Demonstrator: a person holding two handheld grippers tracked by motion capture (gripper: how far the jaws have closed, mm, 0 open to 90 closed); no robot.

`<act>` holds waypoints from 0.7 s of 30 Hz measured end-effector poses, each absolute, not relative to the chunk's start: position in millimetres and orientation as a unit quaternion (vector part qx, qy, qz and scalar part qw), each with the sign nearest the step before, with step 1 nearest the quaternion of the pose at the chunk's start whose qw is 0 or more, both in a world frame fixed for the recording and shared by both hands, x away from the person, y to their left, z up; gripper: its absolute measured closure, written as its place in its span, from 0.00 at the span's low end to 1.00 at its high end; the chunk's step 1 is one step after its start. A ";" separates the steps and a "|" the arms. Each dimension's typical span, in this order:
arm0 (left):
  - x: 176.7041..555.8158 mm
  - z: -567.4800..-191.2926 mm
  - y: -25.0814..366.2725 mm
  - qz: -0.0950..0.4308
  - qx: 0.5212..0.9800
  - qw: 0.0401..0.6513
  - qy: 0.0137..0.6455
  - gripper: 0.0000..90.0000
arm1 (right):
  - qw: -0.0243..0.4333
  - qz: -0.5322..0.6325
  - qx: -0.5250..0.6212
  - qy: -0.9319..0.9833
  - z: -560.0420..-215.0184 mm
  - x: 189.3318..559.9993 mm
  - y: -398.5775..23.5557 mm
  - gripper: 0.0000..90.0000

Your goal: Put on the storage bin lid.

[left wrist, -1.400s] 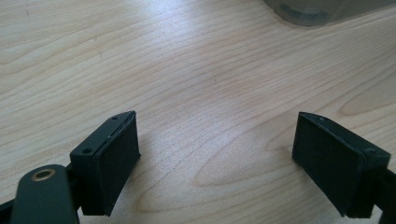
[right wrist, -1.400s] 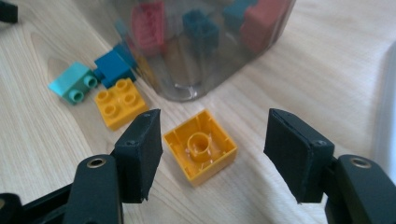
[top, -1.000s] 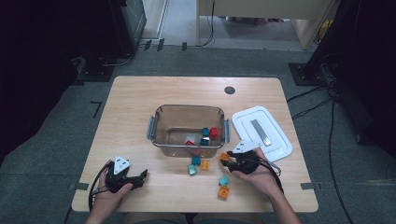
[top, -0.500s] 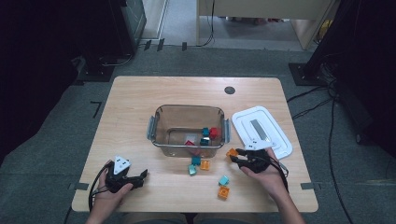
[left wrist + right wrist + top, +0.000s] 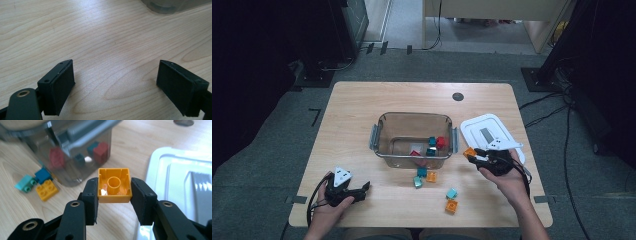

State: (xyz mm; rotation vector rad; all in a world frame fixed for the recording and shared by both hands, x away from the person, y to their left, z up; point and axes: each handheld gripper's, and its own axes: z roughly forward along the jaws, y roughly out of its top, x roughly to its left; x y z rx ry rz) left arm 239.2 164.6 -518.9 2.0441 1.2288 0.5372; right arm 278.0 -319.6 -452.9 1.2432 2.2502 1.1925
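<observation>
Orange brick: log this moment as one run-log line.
right gripper: shut on orange brick, lifted beside bin | left gripper: open, empty, on table | lid: off | five bricks loose on table

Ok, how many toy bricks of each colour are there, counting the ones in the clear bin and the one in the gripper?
Orange bricks: 3
Red bricks: 2
Teal or blue bricks: 5
Total: 10
</observation>
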 end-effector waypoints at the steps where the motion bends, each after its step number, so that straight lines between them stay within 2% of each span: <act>1: 239.2 -518.9 164.6 0.207 0.786 0.341 0.472 0.16 | 0.155 0.418 0.434 0.783 -449.5 278.7 -319.8 0.67; 12: 239.2 -518.9 164.6 0.206 0.786 0.341 0.473 0.16 | 0.175 0.426 0.418 0.783 -411.7 289.8 -312.8 0.67; 21: 239.3 -518.9 164.7 0.207 0.786 0.341 0.472 0.16 | 0.178 0.440 0.383 0.792 -386.3 300.1 -280.5 0.67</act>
